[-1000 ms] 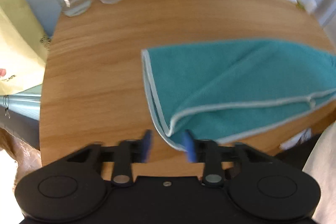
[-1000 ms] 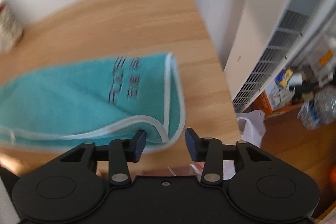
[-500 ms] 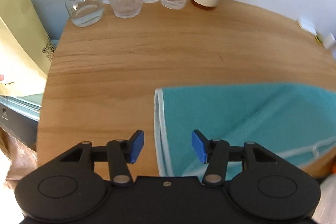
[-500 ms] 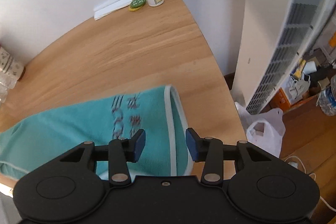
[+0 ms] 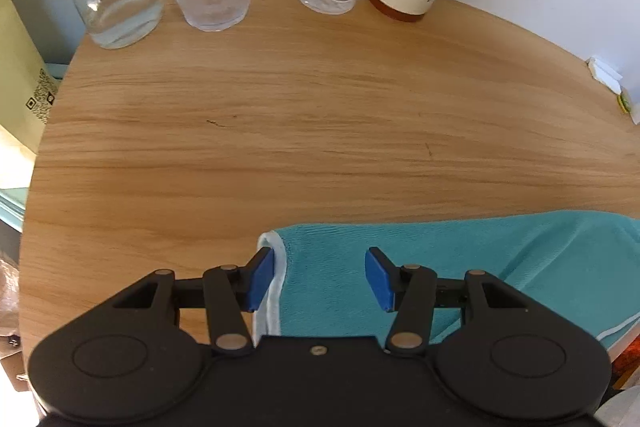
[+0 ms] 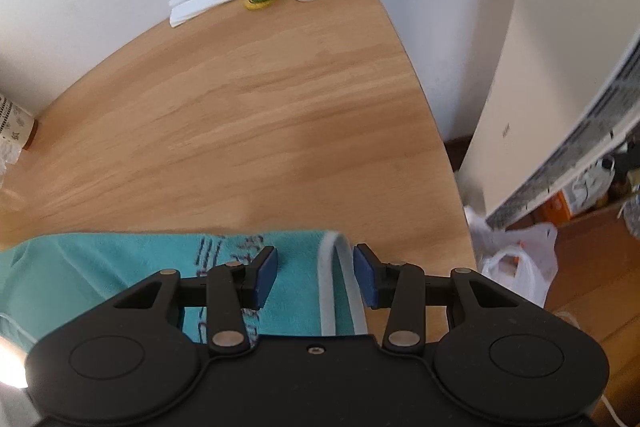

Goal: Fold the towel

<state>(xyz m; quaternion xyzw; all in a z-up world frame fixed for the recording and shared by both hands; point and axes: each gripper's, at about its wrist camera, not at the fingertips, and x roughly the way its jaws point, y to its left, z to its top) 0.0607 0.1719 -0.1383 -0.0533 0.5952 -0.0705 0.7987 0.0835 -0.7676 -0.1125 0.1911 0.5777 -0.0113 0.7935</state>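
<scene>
While the towel (image 5: pixel 460 259) lies lengthwise between them — one end under each — left gripper (image 5: pixel 320 277) and right gripper (image 6: pixel 316 275) are held apart, empty.

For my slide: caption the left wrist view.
Open left gripper poised over the teal towel's white-trimmed end on a wooden table.
</scene>
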